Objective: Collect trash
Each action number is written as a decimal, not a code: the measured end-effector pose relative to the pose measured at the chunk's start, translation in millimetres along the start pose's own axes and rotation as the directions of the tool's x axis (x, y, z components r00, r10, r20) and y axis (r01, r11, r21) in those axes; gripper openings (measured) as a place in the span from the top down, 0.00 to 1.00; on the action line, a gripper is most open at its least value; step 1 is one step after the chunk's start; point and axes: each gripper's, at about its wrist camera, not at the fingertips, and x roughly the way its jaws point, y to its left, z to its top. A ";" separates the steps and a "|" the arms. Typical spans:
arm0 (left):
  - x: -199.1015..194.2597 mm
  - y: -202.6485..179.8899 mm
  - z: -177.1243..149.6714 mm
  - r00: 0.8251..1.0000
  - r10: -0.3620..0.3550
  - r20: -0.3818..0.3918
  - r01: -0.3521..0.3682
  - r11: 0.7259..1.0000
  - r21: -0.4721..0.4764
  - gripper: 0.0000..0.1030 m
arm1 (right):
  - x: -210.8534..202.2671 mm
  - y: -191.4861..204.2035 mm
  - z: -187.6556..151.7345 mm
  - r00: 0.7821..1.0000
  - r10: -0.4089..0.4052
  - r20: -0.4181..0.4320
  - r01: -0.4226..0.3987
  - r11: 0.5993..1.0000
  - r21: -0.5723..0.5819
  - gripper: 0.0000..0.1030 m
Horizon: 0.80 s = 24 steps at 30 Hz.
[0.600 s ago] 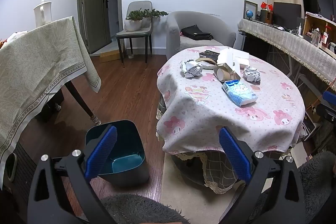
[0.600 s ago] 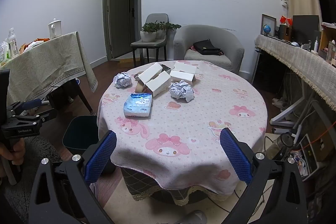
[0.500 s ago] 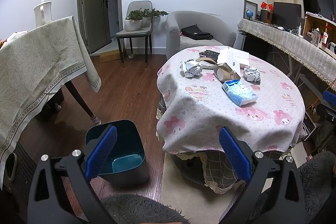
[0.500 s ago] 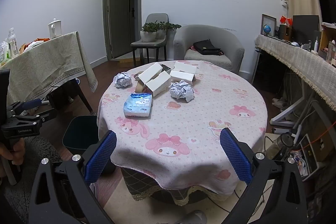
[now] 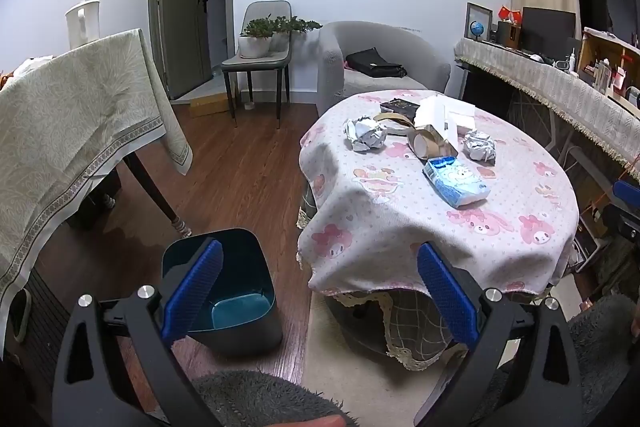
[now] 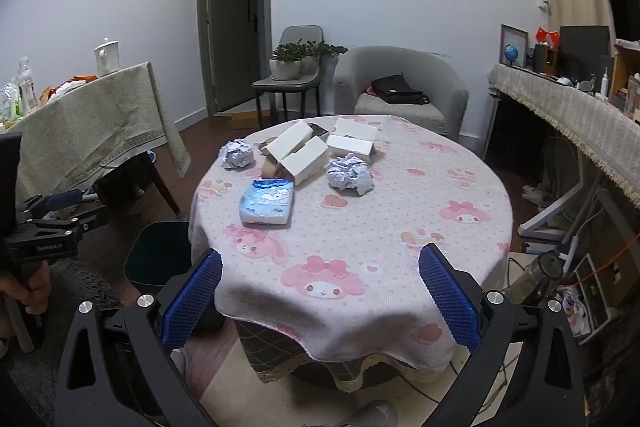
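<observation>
On the round table [image 6: 400, 227] before you lie two crumpled paper balls [image 6: 350, 174], white boxes [image 6: 304, 157] and a blue tissue pack [image 6: 267, 201]; the dark bin [image 5: 224, 287] stands on the floor at its left. Your left gripper [image 5: 318, 291] and right gripper [image 6: 318, 291] are both spread wide, holding nothing.

On the round table [image 6: 460, 187], a tissue pack [image 6: 267, 201] lies nearest the front edge. Behind it stand open boxes [image 6: 304, 155] beside a tape roll [image 5: 420, 143], with one crumpled paper ball [image 6: 237, 154] to their left and another [image 6: 350, 175] to their right. A trash bin [image 5: 224, 287] stands on the floor left of the table.
</observation>
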 end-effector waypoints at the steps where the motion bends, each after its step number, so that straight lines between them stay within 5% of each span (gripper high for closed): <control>1: 0.7 -1.0 0.1 1.000 0.002 0.001 -0.002 1.000 0.003 0.04 | 0.9 1.5 -0.8 1.000 0.001 -0.001 -0.001 1.000 -0.002 0.03; 11: 2.1 0.5 13.1 1.000 0.015 0.009 -0.015 1.000 0.023 0.04 | 4.6 10.9 4.9 1.000 0.028 -0.011 -0.027 0.999 0.019 0.03; 24: 33.7 5.8 27.8 0.997 -0.078 -0.016 0.079 0.995 0.064 0.12 | 50.0 34.5 13.5 0.996 0.076 -0.050 -0.074 0.996 0.047 0.03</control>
